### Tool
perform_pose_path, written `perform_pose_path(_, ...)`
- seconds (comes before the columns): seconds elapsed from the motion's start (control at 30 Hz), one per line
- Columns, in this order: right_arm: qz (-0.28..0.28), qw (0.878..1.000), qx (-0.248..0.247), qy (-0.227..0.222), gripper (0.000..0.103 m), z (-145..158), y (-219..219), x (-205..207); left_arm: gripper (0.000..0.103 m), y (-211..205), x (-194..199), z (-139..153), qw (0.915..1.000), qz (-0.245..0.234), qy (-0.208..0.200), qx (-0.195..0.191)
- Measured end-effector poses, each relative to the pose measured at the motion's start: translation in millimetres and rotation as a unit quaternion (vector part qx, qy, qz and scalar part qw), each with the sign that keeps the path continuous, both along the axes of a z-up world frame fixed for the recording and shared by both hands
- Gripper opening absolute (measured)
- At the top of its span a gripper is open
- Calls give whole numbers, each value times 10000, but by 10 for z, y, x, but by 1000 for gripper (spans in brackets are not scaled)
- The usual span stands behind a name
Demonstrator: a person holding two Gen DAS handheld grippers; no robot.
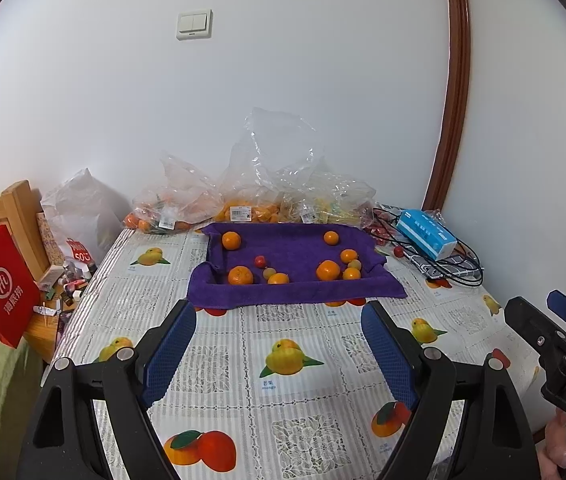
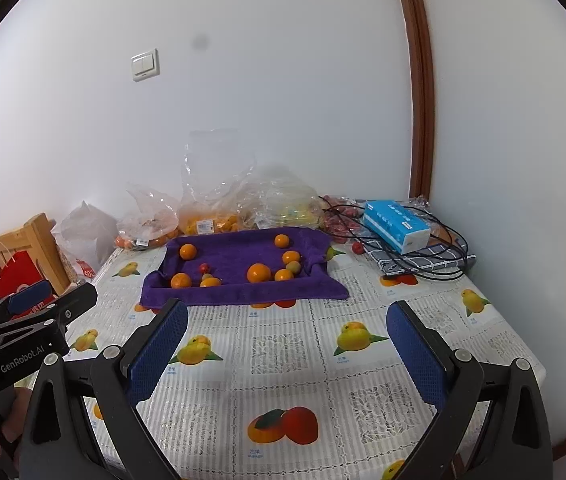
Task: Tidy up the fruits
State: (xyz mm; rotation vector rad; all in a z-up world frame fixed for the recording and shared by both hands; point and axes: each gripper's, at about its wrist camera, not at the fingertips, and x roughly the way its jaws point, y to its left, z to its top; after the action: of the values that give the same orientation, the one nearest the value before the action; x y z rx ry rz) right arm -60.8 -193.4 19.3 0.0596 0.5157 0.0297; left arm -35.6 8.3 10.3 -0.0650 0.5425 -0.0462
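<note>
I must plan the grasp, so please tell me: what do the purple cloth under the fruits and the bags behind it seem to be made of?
The purple cloth looks like soft terry or microfibre towel: matte, fuzzy, with rolled, slumped edges. The bags look like thin clear plastic film: see-through, glossy, sharply crinkled, with price labels stuck on.

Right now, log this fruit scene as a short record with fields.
surface: table under a fruit-print cloth
sorting area: purple towel, edges folded up
loose fruit: oranges of mixed sizes, one small red fruit, two greenish ones
behind towel: clear plastic bags of fruit against the wall
far right: blue tissue pack among black cable
left gripper: open, empty
right gripper: open, empty
</note>
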Motion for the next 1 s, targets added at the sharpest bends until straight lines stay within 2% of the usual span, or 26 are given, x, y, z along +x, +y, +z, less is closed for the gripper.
perform_pose_path(1.0, 11, 10000, -44, -37, 99, 12, 5, -32, 84, -31, -9, 18, 10000, -24, -22, -2)
